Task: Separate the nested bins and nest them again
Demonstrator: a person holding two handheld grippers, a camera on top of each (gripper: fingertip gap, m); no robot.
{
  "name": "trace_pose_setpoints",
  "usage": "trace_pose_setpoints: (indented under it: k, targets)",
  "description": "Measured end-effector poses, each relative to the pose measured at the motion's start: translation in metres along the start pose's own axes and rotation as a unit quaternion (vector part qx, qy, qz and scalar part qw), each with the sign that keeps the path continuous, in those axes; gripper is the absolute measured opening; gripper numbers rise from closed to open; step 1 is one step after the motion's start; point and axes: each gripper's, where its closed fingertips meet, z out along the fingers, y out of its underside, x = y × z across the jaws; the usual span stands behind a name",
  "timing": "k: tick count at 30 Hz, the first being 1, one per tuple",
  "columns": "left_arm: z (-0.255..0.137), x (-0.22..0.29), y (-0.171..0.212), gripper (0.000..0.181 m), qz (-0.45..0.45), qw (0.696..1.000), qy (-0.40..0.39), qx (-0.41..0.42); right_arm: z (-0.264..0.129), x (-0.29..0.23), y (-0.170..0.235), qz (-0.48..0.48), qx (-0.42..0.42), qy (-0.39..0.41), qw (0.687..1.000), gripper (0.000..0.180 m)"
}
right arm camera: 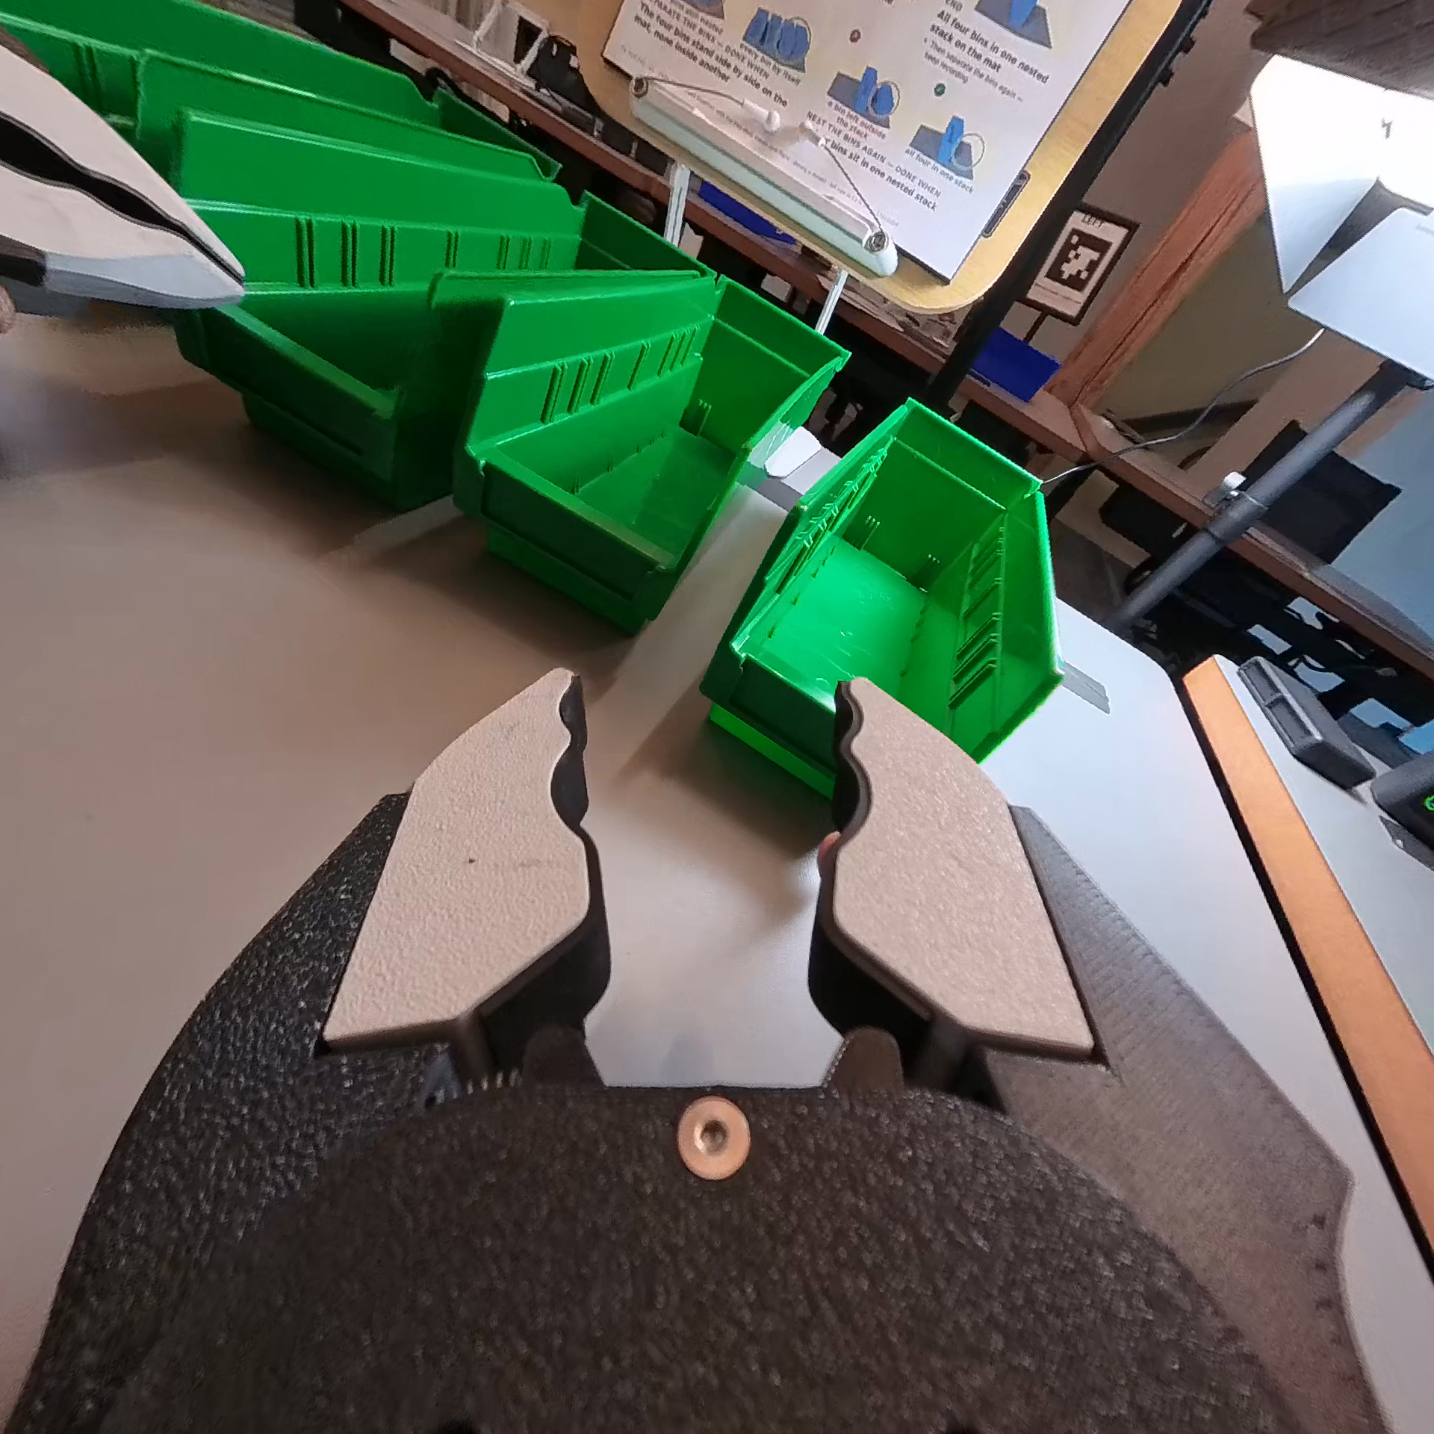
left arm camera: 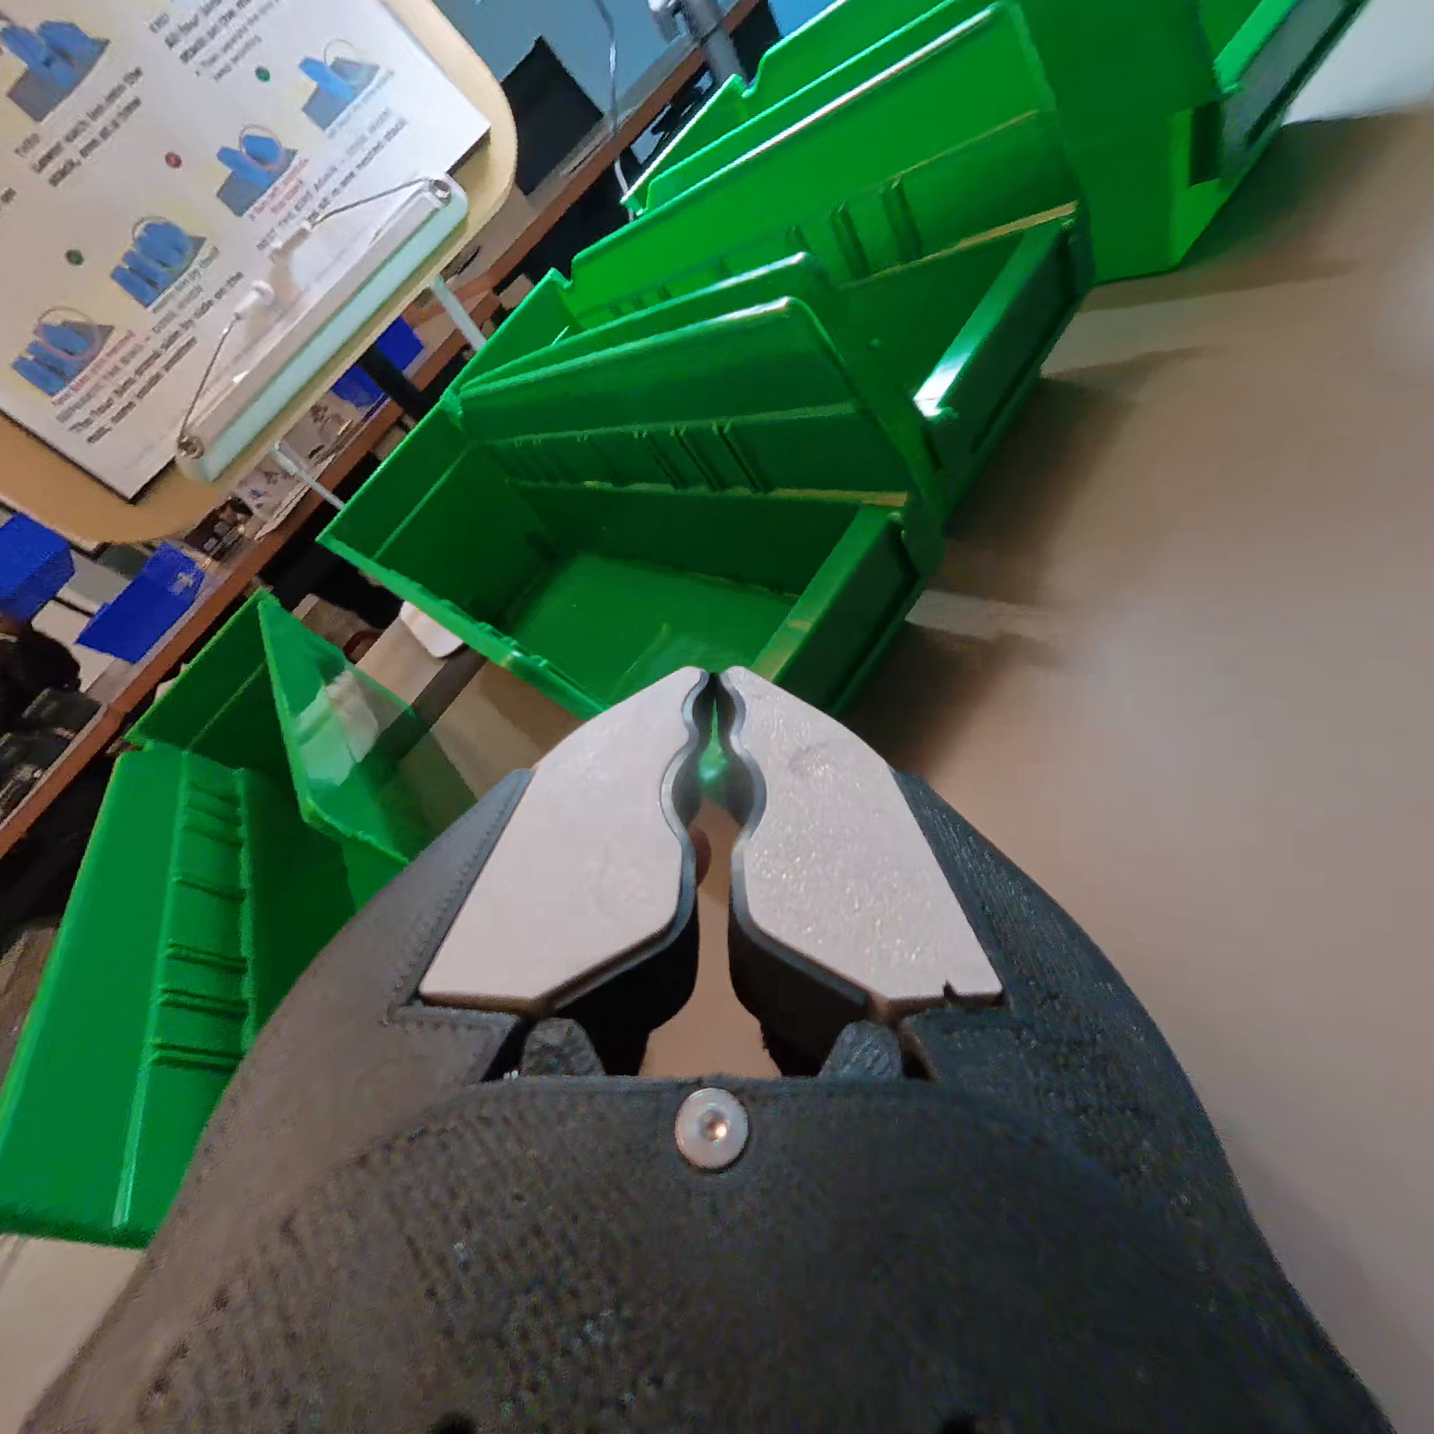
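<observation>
Several green bins stand apart in a row on the grey table (right arm camera: 233,698), none inside another. In the right wrist view the rightmost bin (right arm camera: 892,605) is nearest, then a middle bin (right arm camera: 605,465) and a left bin (right arm camera: 326,295). My right gripper (right arm camera: 710,691) is open and empty, just in front of the rightmost bin's front lip. My left gripper (left arm camera: 715,687) is shut and empty, hovering in front of a bin (left arm camera: 621,605), with another bin (left arm camera: 178,970) at its left. It also shows at the upper left of the right wrist view (right arm camera: 225,279).
An instruction board (right arm camera: 853,93) on a stand rises behind the bins. Blue bins (left arm camera: 140,597) sit on a bench behind. A wood-edged table (right arm camera: 1319,931) adjoins on the right, with a white box (right arm camera: 1358,194) above it. Bare table (left arm camera: 1164,776) lies near me. About 25 centimetres separates my left fingertips from my right.
</observation>
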Motion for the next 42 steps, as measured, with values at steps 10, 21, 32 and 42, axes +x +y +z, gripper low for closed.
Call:
trace_pose_setpoints:
  k: [10,21,32,42]
  targets:
    - [-0.004,-0.01,0.008,0.005,-0.033,0.999,-0.003,-0.008,-0.001,0.0,-0.001,-0.001,0.004,0.0,1.0,0.06]
    - [-0.019,-0.004,-0.002,0.018,-0.023,0.999,0.016,0.016,0.015,-0.022,-0.003,-0.062,-0.009,-0.058,0.996,0.061]
    - [0.015,0.02,-0.01,0.055,0.173,0.975,0.094,-0.1,0.118,-0.081,-0.006,-0.406,-0.154,-0.185,0.881,0.064]
    - [0.036,0.025,0.008,0.033,0.132,0.975,0.119,-0.13,0.133,-0.081,0.003,-0.328,-0.153,-0.2,0.91,0.035]
